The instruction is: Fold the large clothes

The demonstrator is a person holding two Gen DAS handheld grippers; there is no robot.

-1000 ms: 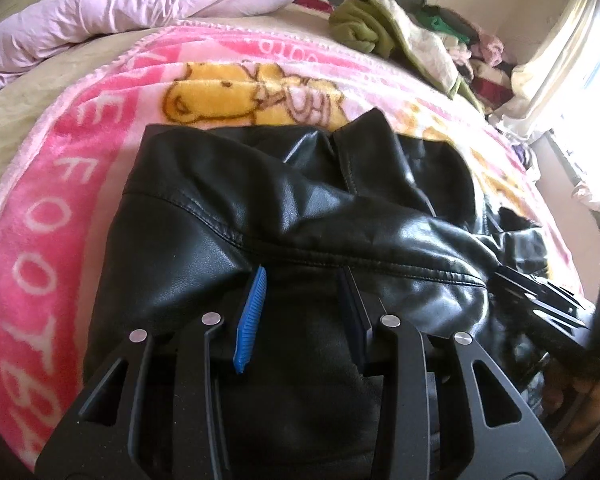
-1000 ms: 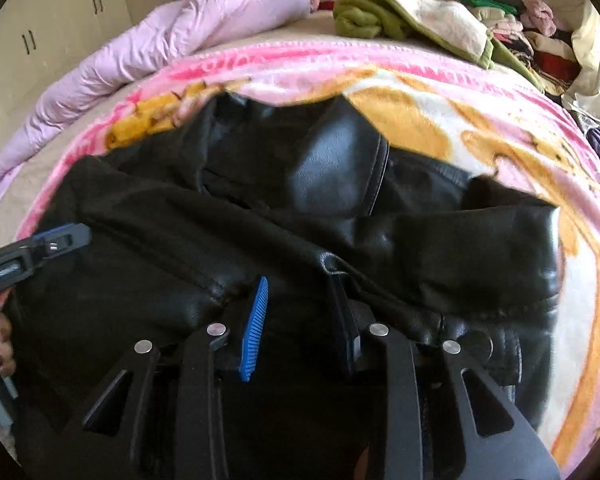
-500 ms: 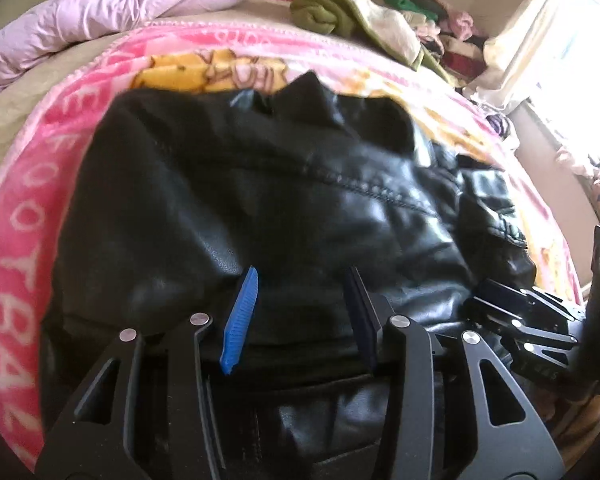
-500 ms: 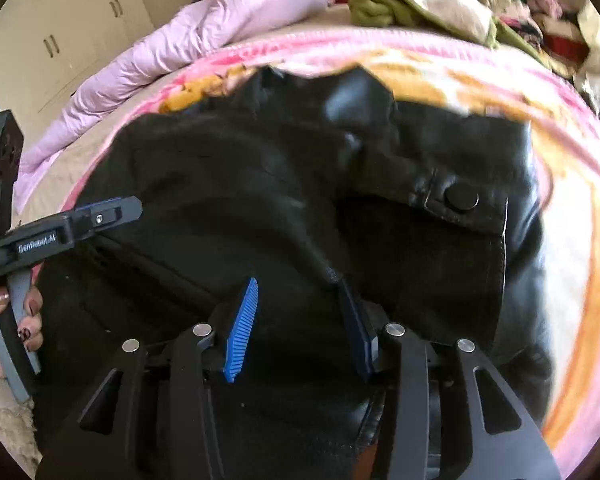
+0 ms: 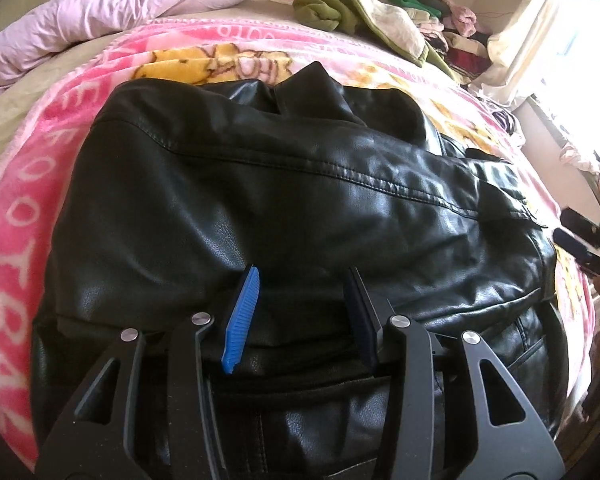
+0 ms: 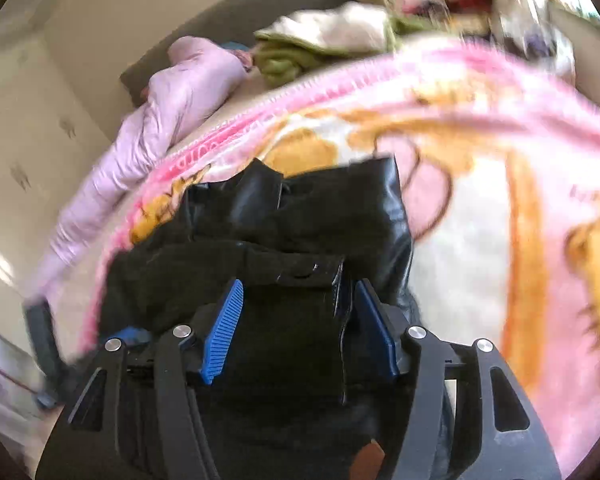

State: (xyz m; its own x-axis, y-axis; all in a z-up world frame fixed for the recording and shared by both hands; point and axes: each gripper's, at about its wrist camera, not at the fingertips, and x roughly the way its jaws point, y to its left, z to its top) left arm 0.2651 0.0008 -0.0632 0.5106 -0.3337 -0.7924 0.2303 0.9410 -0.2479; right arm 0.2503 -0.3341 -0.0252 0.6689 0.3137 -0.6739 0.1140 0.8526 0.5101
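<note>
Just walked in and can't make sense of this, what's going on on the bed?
A person is folding a black leather jacket on a pink blanket spread over the bed, with a pair of tongs in each hand. The jacket lies folded over itself. The left tongs sit part open over its near edge, not pinching it. The right tongs are opening above the jacket's right side, and that view is blurred. A pile of other clothes waits at the far end.

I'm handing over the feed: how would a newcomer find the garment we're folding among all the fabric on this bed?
Start at the pink cartoon blanket covering the bed. In its middle lies the black leather jacket, folded into a bundle right beyond the left gripper. It is the only dark, glossy, stitched item; the lilac duvet and olive-green garment sit farther back.
</note>
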